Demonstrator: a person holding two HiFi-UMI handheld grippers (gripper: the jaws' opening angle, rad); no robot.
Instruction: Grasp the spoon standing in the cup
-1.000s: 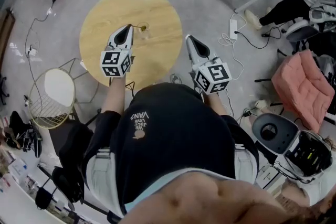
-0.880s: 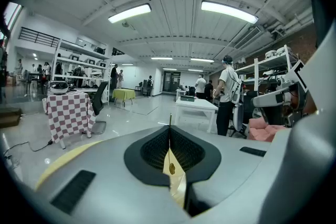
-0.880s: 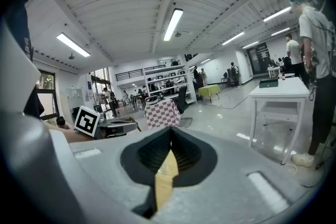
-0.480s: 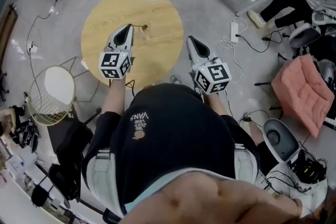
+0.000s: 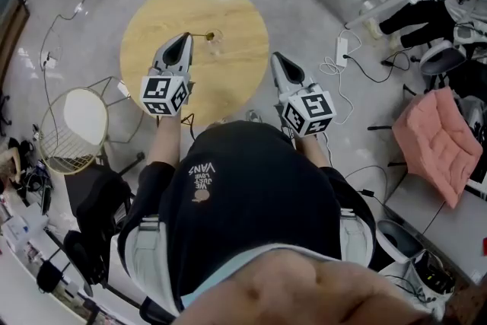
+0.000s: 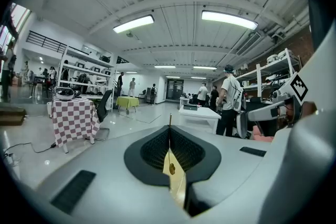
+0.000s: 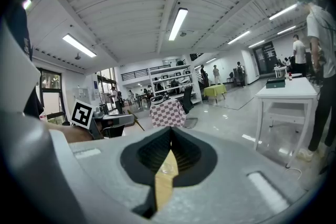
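Round and wooden, the surface [image 5: 228, 11] carries the clear cup [image 5: 212, 36], with the spoon [image 5: 201, 36] in it leaning toward the left gripper [image 5: 186, 37]. That gripper's fingers [image 6: 152, 152] are pressed together with the thin handle running along their seam, so the grasp looks made, though firmness is unclear. The right gripper [image 5: 274, 55] hangs aside, fingers closed on nothing. Lifting the spoon out is not yet done.

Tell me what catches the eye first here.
The round wooden table stands out at top centre of the head view, with a small clear cup on it. The left gripper reaches toward it, jaws together on the gold spoon leaning from the cup. The right gripper, shut and empty, hovers at the table's right edge.
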